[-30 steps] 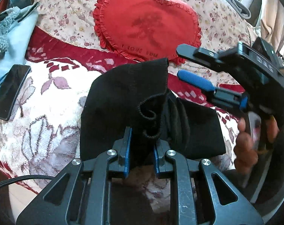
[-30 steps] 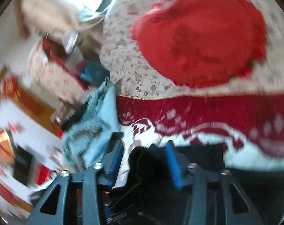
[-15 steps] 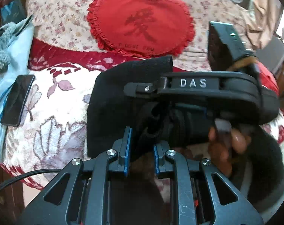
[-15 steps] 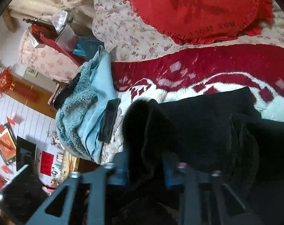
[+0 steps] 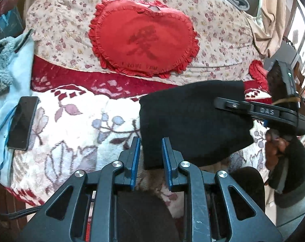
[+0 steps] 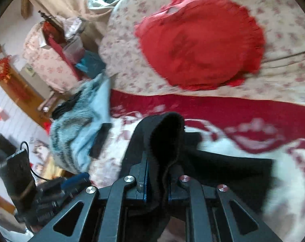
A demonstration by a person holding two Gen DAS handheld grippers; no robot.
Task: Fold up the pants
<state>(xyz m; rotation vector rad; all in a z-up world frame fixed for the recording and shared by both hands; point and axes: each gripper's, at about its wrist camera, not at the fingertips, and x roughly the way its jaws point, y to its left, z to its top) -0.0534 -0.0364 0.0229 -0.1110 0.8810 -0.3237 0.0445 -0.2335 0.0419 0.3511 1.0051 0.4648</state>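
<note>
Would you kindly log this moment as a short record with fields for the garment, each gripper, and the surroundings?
garment: black pants, folded bundle lying on the patterned blanket
left gripper: open, fingers astride the bundle's near corner, not gripping
right gripper: shut on a fold of the pants
pillow: red heart pillow on the floral quilt behind
phone: dark phone on the light blue cloth, left of the pants
</note>
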